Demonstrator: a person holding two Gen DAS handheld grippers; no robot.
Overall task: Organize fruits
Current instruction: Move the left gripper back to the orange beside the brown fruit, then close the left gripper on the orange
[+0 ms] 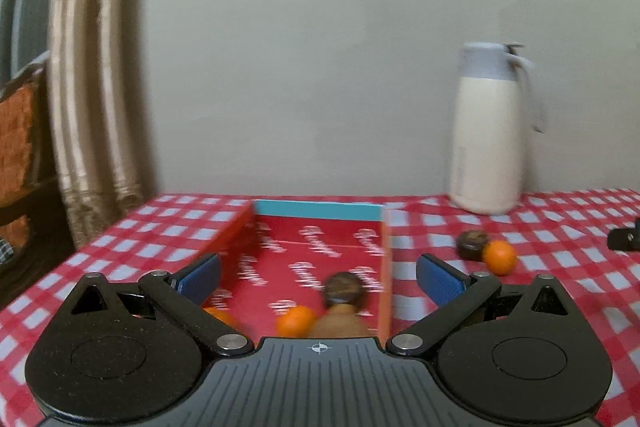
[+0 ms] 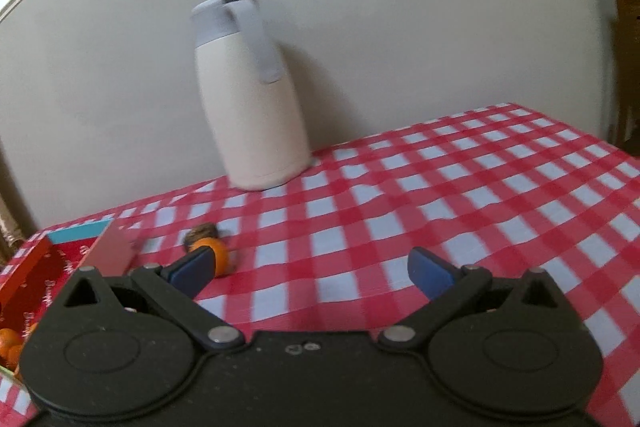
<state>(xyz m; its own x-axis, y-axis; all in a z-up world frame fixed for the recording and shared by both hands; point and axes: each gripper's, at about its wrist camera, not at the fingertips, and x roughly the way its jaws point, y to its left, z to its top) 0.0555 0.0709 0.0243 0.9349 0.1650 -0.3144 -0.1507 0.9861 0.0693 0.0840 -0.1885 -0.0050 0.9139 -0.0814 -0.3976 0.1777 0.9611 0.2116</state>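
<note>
The small round orange fruit [image 2: 218,254] sits on the table with the red and white checked cloth [image 2: 440,187], touching a dark brown wrinkly fruit [image 2: 201,231], just beside the open red cardboard box [image 1: 320,259] that holds more fruit. It looks light, smooth and a bit soft, so squeeze gently across its middle. Being round, it points no way. The left tongs [image 1: 318,273] and right tongs [image 2: 310,267] are both spread wide, holding nothing.
</note>
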